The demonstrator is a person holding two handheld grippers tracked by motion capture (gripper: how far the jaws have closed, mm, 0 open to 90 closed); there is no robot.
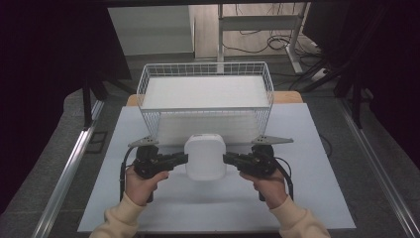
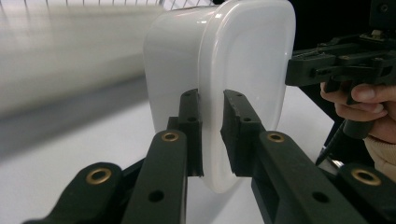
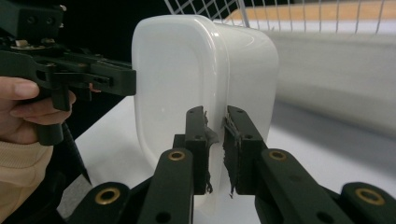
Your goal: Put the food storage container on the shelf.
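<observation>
Black jaws of the left gripper (image 2: 212, 133) clamp the rim of a white tub (image 2: 224, 60), which stands between them on edge. Opposite, the right gripper (image 3: 215, 144) pinches the rim's other side, holding it above the worktop (image 1: 223, 198), with a wire basket (image 1: 205, 69) beyond.

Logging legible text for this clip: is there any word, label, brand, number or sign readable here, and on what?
None readable.
White container: plain, no label or print in the high view or either gripper view.
Wire basket: no tag.
Left claw and right claw, each clamped on the container's rim: plain black, only brass rivets, no markings.
White table mat: blank.
</observation>
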